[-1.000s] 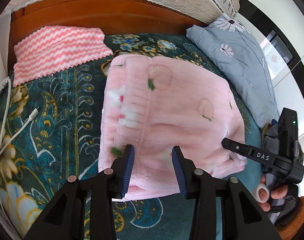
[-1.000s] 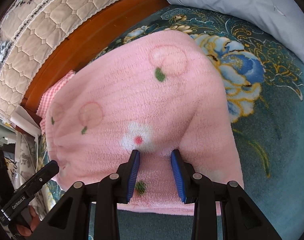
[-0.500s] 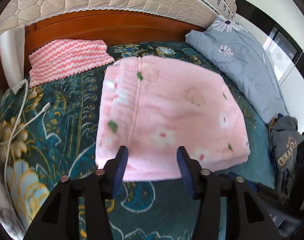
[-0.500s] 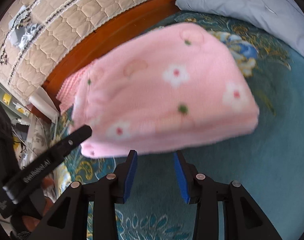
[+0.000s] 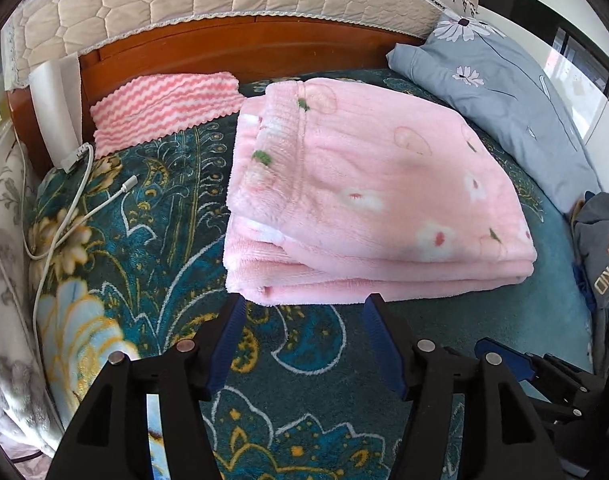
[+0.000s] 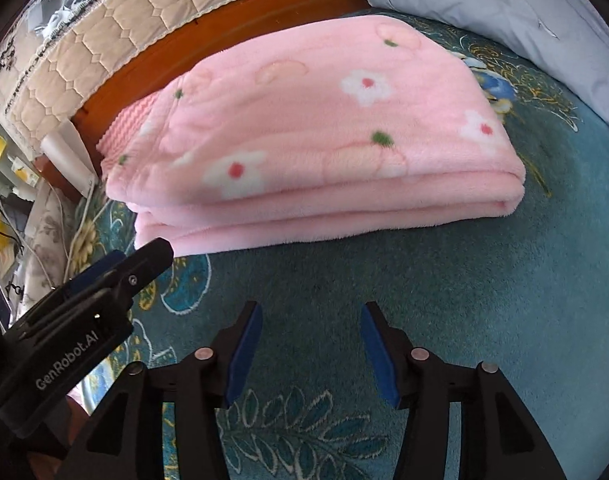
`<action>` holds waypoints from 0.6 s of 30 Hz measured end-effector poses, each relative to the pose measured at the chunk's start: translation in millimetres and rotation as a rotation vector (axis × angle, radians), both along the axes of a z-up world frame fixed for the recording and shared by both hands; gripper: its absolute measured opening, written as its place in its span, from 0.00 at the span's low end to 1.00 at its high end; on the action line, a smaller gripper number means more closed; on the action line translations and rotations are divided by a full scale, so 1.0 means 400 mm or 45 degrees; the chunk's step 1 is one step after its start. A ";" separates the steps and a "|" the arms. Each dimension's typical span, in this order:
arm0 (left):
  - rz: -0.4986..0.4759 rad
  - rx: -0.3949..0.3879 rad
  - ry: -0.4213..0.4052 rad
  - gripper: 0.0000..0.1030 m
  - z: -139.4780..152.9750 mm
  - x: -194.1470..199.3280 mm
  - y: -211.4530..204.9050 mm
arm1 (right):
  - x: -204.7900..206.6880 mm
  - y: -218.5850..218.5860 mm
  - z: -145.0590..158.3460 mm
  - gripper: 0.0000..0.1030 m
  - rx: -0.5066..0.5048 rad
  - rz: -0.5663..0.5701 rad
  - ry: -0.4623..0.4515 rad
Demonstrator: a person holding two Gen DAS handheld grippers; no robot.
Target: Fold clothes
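Note:
A pink fleece garment with white flowers lies folded in several layers on the teal floral bedspread. My left gripper stands open just in front of its near edge, with nothing between the fingers. In the right wrist view the same folded pink garment rests flat, and my right gripper is open a short way back from it over bare bedspread. The left gripper's body shows at the lower left of that view.
A pink-and-white zigzag cloth lies folded near the wooden headboard. A grey floral pillow sits at the right, a dark grey garment beyond it. White charging cables trail along the left edge.
Both grippers let go of the pink garment and pulled back from it, with their jaws wider. The garment now lies folded over in a thicker stack.

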State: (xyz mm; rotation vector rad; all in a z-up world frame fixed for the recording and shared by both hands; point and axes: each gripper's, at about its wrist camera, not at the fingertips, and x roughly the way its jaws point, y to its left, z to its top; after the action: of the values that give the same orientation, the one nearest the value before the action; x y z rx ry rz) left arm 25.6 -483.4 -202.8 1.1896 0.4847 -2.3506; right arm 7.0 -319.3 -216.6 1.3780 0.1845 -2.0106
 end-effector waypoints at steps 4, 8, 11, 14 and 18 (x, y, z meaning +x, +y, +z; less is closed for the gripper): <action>0.010 -0.019 -0.011 0.66 -0.013 0.002 0.012 | 0.003 0.000 -0.013 0.59 0.034 -0.007 0.022; 0.023 -0.034 -0.022 0.67 -0.028 0.004 0.023 | 0.015 -0.010 -0.019 0.59 0.080 0.013 0.088; 0.056 -0.012 -0.031 0.68 -0.049 0.010 0.015 | 0.028 -0.020 -0.021 0.59 0.107 0.032 0.137; 0.091 0.026 -0.044 0.69 -0.071 0.017 0.006 | 0.040 -0.030 -0.023 0.59 0.134 0.050 0.185; 0.101 0.019 -0.028 0.70 -0.077 0.022 0.008 | 0.049 -0.038 -0.023 0.59 0.155 0.058 0.218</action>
State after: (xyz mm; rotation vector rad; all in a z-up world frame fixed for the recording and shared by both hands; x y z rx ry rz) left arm 34.4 -480.1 -233.6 1.1798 0.5330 -2.2685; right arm 26.5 -334.5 -225.9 1.2622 0.4169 -2.1085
